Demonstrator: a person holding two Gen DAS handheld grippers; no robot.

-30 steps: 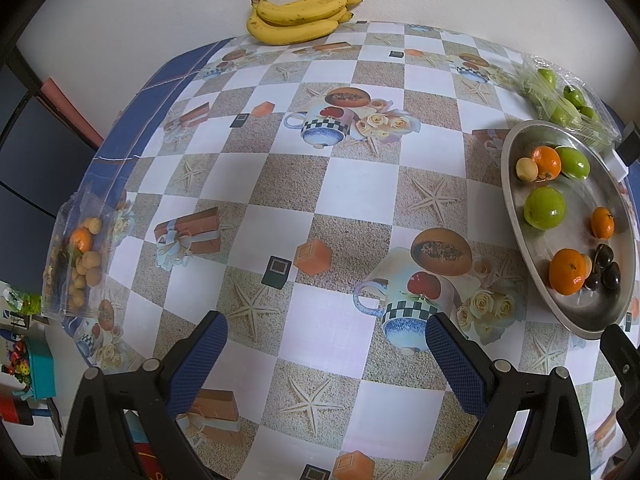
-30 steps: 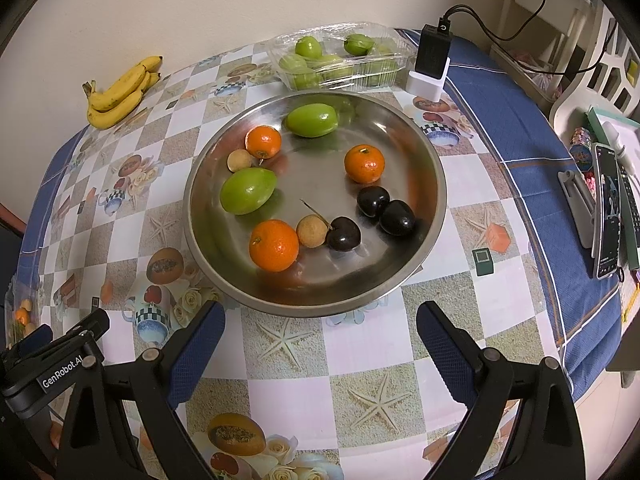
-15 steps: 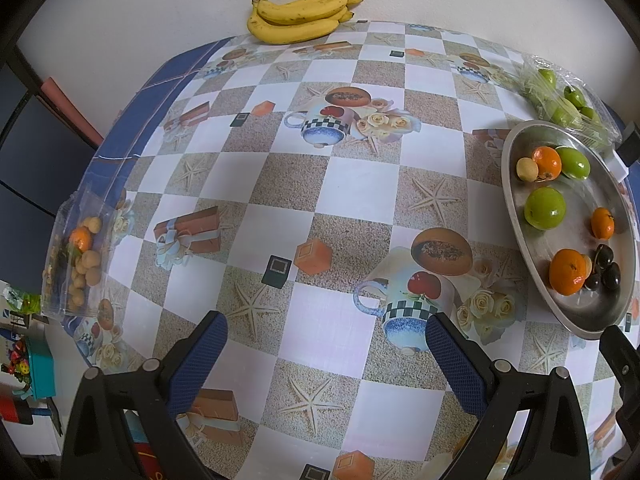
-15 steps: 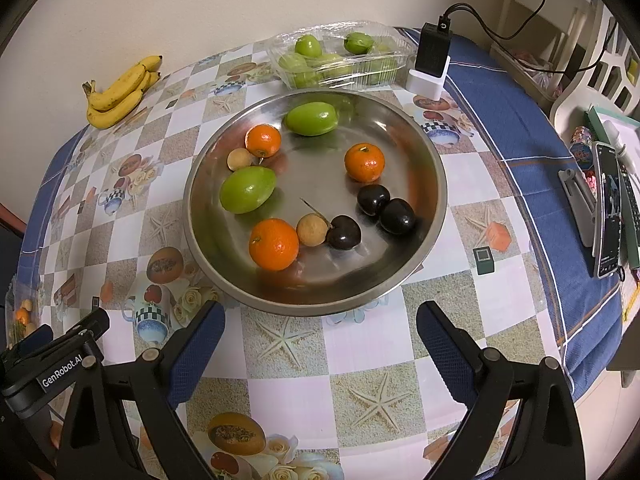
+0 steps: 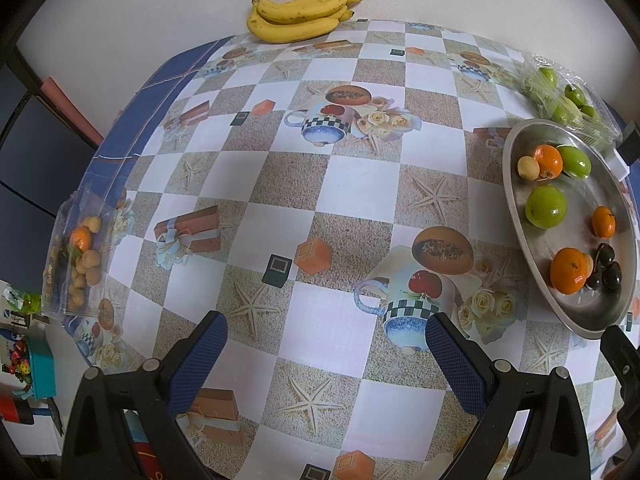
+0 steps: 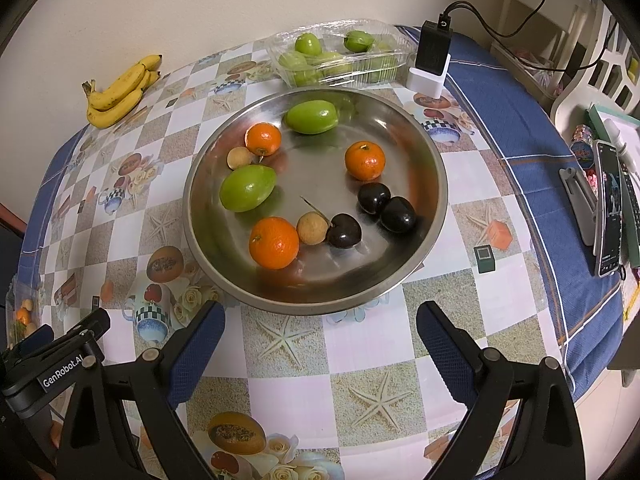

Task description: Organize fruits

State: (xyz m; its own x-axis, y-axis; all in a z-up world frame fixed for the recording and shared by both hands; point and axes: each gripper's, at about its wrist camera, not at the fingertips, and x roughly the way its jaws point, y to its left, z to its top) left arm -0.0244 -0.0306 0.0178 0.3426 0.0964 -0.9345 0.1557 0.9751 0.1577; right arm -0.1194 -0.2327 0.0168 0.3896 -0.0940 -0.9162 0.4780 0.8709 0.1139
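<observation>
A steel bowl [image 6: 434,184] holds three oranges, two green fruits [image 6: 248,189], dark cherries [image 6: 396,214] and small tan longans [image 6: 312,229]. In the left wrist view the same bowl [image 5: 510,196] lies at the right edge. Bananas [image 5: 298,14] rest by the wall, and show as bananas [image 6: 120,92] in the right wrist view. A clear box of green fruits [image 6: 340,58] stands behind the bowl. A clear box of longans and an orange [image 5: 78,256] sits at the table's left edge. My left gripper [image 5: 326,336] hangs open over bare tablecloth. My right gripper [image 6: 320,326] is open, just short of the bowl.
A black charger on a white block [image 6: 432,60] stands behind the bowl at the right, its cable running off. A phone on a stand [image 6: 608,208] and clutter sit past the table's right edge. The left gripper's body [image 6: 52,364] shows at the lower left.
</observation>
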